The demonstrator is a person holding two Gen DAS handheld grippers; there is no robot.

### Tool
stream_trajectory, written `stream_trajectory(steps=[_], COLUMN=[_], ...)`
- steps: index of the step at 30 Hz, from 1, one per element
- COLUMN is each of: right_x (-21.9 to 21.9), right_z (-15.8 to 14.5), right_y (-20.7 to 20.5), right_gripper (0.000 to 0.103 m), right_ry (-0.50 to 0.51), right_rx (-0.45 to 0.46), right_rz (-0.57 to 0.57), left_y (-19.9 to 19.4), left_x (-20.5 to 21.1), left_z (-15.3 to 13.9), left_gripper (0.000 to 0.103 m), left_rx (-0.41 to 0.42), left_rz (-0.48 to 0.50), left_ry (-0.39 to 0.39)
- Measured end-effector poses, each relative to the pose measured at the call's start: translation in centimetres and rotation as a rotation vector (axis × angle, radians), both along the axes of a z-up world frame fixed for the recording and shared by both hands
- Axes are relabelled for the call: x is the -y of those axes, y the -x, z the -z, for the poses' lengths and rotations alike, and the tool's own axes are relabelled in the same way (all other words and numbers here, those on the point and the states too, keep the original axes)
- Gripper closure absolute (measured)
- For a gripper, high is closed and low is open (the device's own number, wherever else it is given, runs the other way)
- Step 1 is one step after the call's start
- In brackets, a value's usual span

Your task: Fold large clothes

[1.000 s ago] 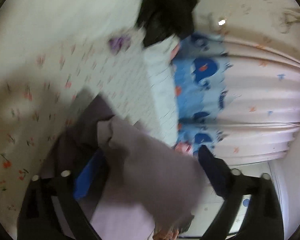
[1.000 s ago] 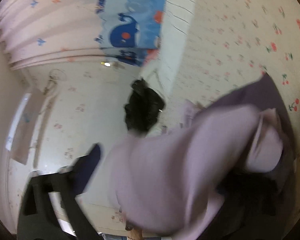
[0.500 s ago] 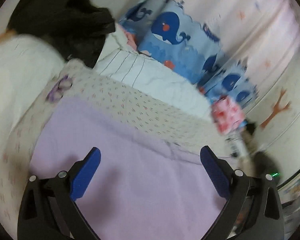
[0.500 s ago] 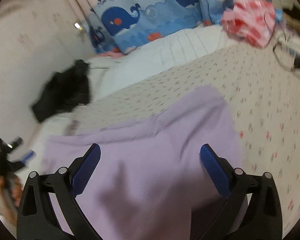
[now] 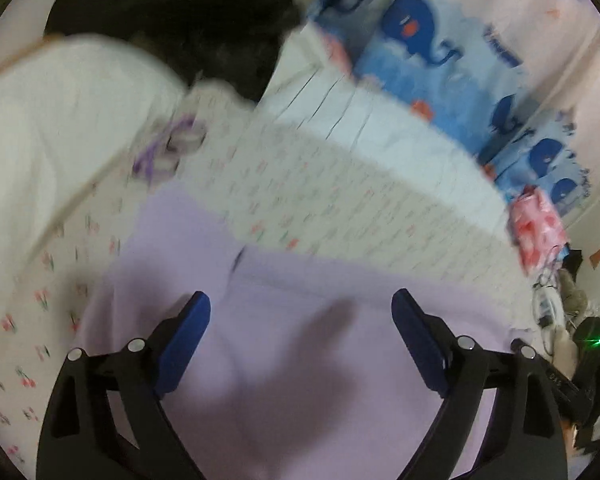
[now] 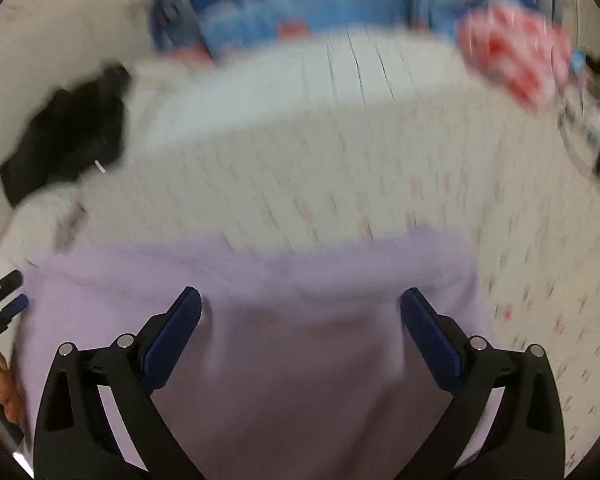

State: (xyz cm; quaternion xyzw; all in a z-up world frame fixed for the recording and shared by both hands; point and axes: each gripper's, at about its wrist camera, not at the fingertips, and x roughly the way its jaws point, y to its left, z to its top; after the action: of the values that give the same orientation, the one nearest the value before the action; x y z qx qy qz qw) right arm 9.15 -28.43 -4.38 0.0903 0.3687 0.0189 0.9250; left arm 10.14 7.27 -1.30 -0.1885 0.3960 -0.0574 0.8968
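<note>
A large lilac garment [image 5: 300, 360] lies spread flat on a bed with a floral sheet [image 5: 340, 200]. It also shows in the right wrist view [image 6: 300, 320]. My left gripper [image 5: 300, 308] is open and empty, hovering over the garment's left part. My right gripper [image 6: 300, 304] is open and empty over the garment's right part. The left gripper's tip [image 6: 4, 300] shows at the right wrist view's left edge. Both views are motion-blurred.
A black garment [image 5: 188, 20] lies at the bed's far left corner. Blue whale-print pillows [image 5: 440, 52] line the headboard. A white striped quilt [image 5: 360, 120] lies before them. A red-pink bundle [image 5: 536, 224] and cables [image 5: 552, 304] sit at the right edge.
One second ago both grippers were shut on the lifted lilac garment. Since then they let go and opened, and the garment lies flat on the bed. Both cameras keep shifting.
</note>
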Motion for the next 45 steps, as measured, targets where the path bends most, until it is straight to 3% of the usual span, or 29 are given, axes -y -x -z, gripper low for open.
stream_trajectory(steps=[3, 5, 6, 8, 9, 13, 16, 18, 19, 20, 21, 22, 23, 25, 28, 31, 33, 34, 35, 36, 37, 39, 43, 45], right_x=[-5.1, -7.7, -8.3, -6.7, -6.7, -5.0, -2.0, 0.6, 1.9, 3.4, 4.5, 5.7, 5.7, 3.9, 3.9, 4.6, 4.5, 4.5, 4.4, 5.0, 5.0, 4.1, 4.1, 4.6], right_z=[-1.5, 1.3, 4.4, 6.3, 6.6, 5.5, 0.5, -0.3, 0.8, 4.0, 6.1, 7.0, 6.7, 6.5, 4.5, 0.7, 1.6, 3.4, 5.8, 7.4, 7.5, 7.0, 4.9, 2.9], right_y=[-1.6, -3.9, -5.2, -6.1, -6.3, -6.3, -2.5, 0.1, 0.7, 0.8, 0.8, 1.1, 1.3, 1.0, 1.6, 6.9, 9.6, 9.9, 9.7, 9.9, 9.8, 9.4, 10.8, 14.4], right_gripper=[0.006, 0.006, 0.006, 0.007, 0.007, 0.007, 0.007, 0.007, 0.007, 0.007, 0.007, 0.006, 0.006, 0.006, 0.007, 0.007, 0.007, 0.007, 0.006, 0.006, 0.006, 0.006, 0.006, 0.006], right_ry=[0.141, 0.277, 0.304, 0.158, 0.153, 0.096, 0.092, 0.139, 0.166, 0.185, 0.125, 0.009, 0.012, 0.141, 0.166, 0.109, 0.141, 0.158, 0.153, 0.086, 0.078, 0.143, 0.156, 0.095], right_rx=[0.028, -0.062, -0.148, -0.162, -0.170, -0.241, -0.088, -0.019, -0.020, -0.079, -0.118, -0.095, -0.079, -0.112, -0.146, 0.027, 0.052, 0.017, -0.024, -0.005, 0.008, -0.015, -0.056, 0.032], right_rz=[-0.126, -0.166, -0.195, -0.169, -0.173, -0.203, -0.164, -0.097, -0.059, -0.028, -0.050, -0.056, -0.048, -0.051, -0.054, -0.047, -0.055, -0.050, -0.060, -0.069, -0.056, -0.050, -0.042, -0.039], left_y=[-0.9, -2.3, -3.0, -3.8, -3.9, -4.0, -0.2, 2.0, 2.6, 3.1, 2.7, 2.3, 2.0, 1.6, 2.8, 7.3, 9.1, 9.5, 9.3, 9.3, 9.1, 8.5, 9.6, 11.9], left_x=[2.9, 4.6, 5.1, 4.6, 4.3, 5.2, 2.4, 0.5, -0.2, -1.4, -2.1, -3.0, -3.7, -2.7, -1.6, -1.3, -0.6, -0.3, -0.4, -0.7, -0.6, -0.1, 0.0, 0.0], left_z=[-1.2, 1.0, 2.8, 5.5, 6.0, 5.5, 1.1, -0.3, 0.0, 1.8, 3.8, 6.4, 7.8, 7.3, 4.6, 1.1, 1.4, 2.4, 4.3, 5.5, 6.2, 6.2, 4.9, 3.2], left_gripper=[0.010, 0.010, 0.010, 0.008, 0.008, 0.008, 0.008, 0.008, 0.008, 0.008, 0.008, 0.008, 0.008, 0.008, 0.008, 0.008, 0.008, 0.008, 0.007, 0.006, 0.006, 0.006, 0.006, 0.006], left_rx=[0.032, -0.022, -0.066, -0.118, -0.127, -0.167, -0.067, 0.002, 0.013, -0.008, -0.049, -0.103, -0.120, -0.126, -0.114, 0.015, 0.052, 0.042, 0.008, -0.005, 0.003, -0.008, -0.029, 0.013], left_rz=[0.019, 0.040, 0.050, 0.037, 0.025, 0.061, 0.033, -0.002, -0.020, -0.047, -0.046, -0.023, -0.033, -0.042, -0.044, -0.062, -0.057, -0.053, -0.037, -0.028, -0.035, -0.045, -0.042, -0.042], left_ry=[-0.072, -0.129, -0.151, -0.089, -0.079, -0.155, -0.108, -0.138, -0.154, -0.163, -0.129, -0.034, 0.022, -0.059, -0.174, -0.201, -0.258, -0.275, -0.254, -0.220, -0.211, -0.252, -0.274, -0.287])
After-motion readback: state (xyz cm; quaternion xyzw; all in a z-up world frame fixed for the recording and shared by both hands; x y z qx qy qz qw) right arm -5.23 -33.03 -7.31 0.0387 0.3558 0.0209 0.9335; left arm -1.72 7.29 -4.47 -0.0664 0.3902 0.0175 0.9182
